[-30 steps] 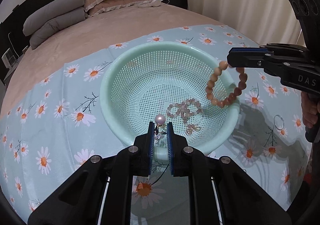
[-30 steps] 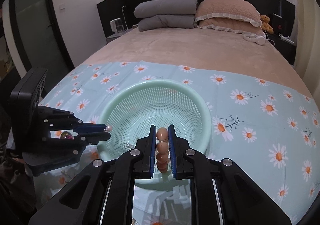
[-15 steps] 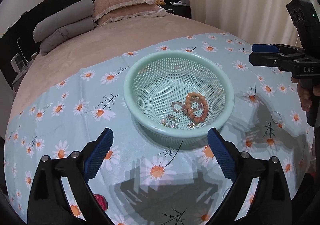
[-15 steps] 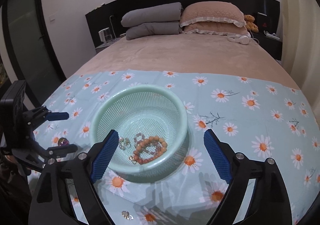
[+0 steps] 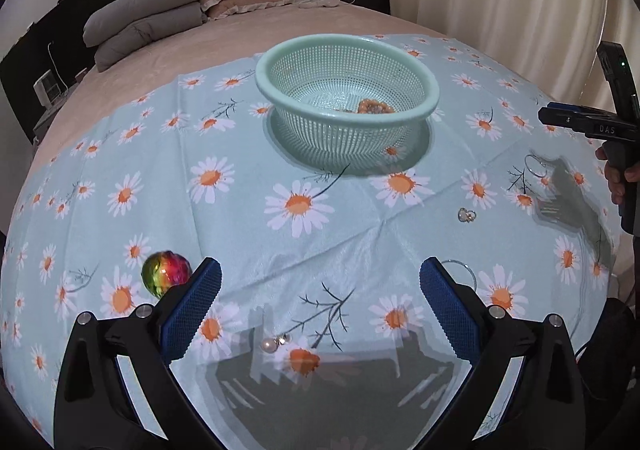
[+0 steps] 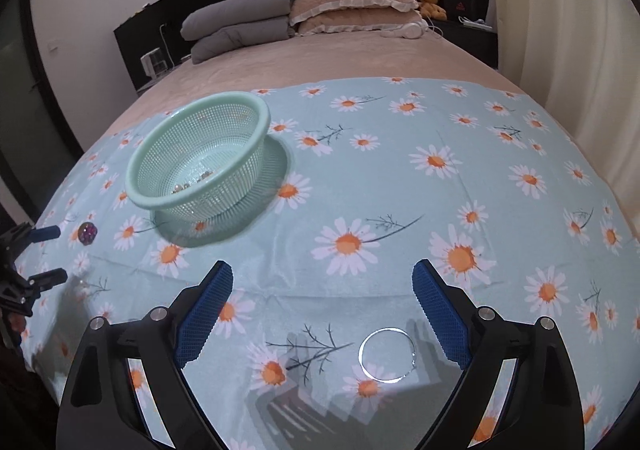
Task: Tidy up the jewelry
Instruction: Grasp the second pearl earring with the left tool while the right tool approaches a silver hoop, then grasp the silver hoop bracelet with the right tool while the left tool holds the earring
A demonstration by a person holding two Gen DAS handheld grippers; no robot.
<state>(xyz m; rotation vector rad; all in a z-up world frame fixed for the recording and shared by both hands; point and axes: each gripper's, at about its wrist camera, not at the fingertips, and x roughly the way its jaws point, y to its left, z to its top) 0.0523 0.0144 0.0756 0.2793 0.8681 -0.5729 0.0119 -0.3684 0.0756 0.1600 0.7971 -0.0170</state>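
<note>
Some of the jewelry is already in the green basket (image 5: 347, 90). A bead bracelet (image 5: 374, 106) peeks over its rim, and other small shiny bits lie at the bottom, too small to name. The basket sits on the daisy cloth (image 5: 280, 178), toward the far edge of it, by the pillows.

More pieces are still out on the cloth, so the job looks only partly done.

The left gripper (image 5: 318, 302) is spread wide and holds nothing. It hangs over the near edge of the cloth. A pearl earring (image 5: 274, 344) lies just below the gap between its fingers. A rainbow ball (image 5: 166, 277) sits right beside its left finger. A thin ring (image 5: 464, 270) lies near its right finger, and a small clear earring (image 5: 466, 215) sits farther out toward the right side of the cloth.

The right gripper (image 6: 322, 306) is also spread wide and holds nothing. A silver hoop (image 6: 387, 355) lies on the cloth just under it, between its fingers.

I think each gripper is about to pick up the piece below it. After that, the ball, the ring and the clear earring would still have to go in the basket. These pieces are tiny and flat, so they may be hard to pinch off the soft cloth.
</note>
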